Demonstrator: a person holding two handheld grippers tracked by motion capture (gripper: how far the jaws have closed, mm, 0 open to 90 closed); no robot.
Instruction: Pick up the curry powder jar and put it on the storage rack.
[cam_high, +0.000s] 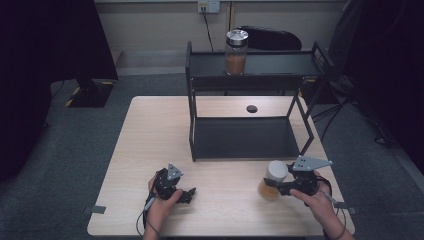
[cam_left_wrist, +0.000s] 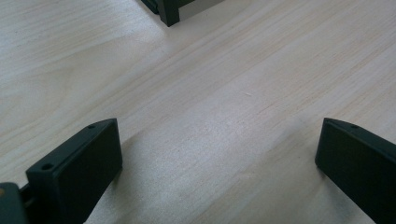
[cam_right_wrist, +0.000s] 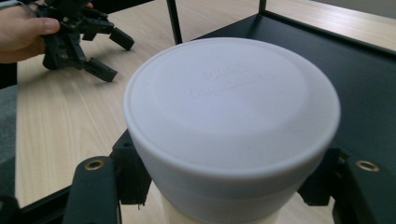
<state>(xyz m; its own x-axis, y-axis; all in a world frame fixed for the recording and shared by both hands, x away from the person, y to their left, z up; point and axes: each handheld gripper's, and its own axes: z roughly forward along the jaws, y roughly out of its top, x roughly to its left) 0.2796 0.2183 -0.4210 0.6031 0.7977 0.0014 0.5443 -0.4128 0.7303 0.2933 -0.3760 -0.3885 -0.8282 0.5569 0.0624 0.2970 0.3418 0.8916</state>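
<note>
High view: right tongs (cam_high: 274, 187) clamp jar (cam_high: 272, 181) w/ wide white lid, amber contents, by desk (cam_high: 150, 130) front; left tongs (cam_high: 186, 195) spread, nothing between.

Grey carpet floor (cam_high: 45, 200), beige wall (cam_high: 150, 30), wall socket (cam_high: 208, 6)
</note>
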